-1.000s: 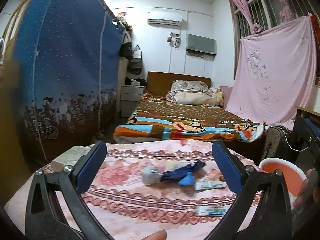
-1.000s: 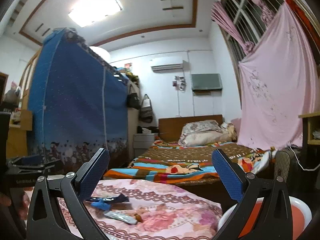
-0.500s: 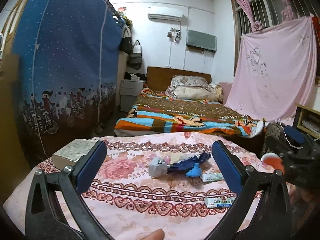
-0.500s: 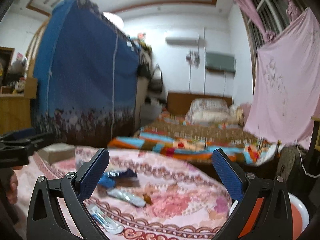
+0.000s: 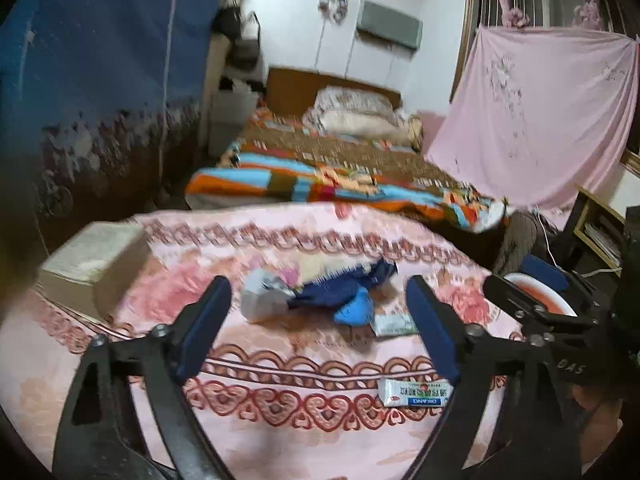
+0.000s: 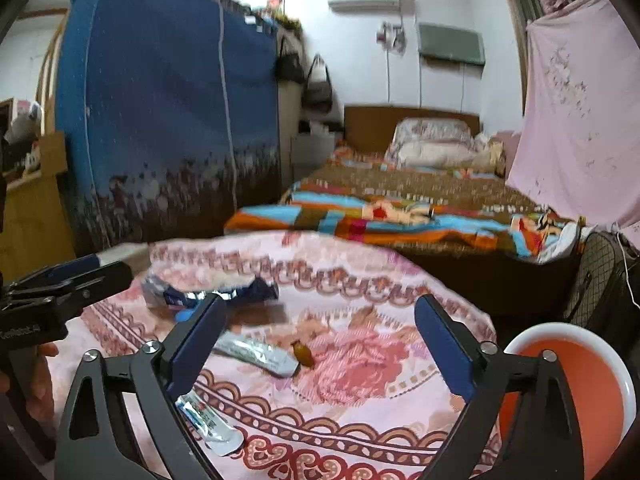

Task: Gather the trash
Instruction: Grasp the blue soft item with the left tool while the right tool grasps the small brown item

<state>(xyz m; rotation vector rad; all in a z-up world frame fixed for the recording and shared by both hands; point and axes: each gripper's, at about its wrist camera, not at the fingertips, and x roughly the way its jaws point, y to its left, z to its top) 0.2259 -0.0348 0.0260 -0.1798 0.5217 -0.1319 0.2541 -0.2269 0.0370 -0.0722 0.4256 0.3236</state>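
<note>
Surface: pink floral cloth (image 5: 280, 432), box (image 5: 94, 264) far left.
Room: bed (image 6: 420, 208), blue wardrobe (image 6: 160, 120).
Trash: blue wrapper (image 5: 340, 284) mid-table; "DIKANG" packet (image 5: 414, 392) near right; orange bin (image 6: 576, 392) right.
Left gripper (image 5: 318, 332): wide apart, empty.
Right gripper (image 6: 320, 344): wide apart, empty.

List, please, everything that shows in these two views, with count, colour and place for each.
Wrappers: a cluster, dark blue and silver, mid-table.
Tubes: two, silver-white, nearer the table's front edge.
Capsule: one, brown, beside the upper tube.
Bin: one, white rim, orange inside, right of table.
Box: one, beige, table's left corner.
Tablecloth: one, pink floral.
Bed: one, striped blanket, behind.
Left gripper: open, empty.
Right gripper: open, empty.
</note>
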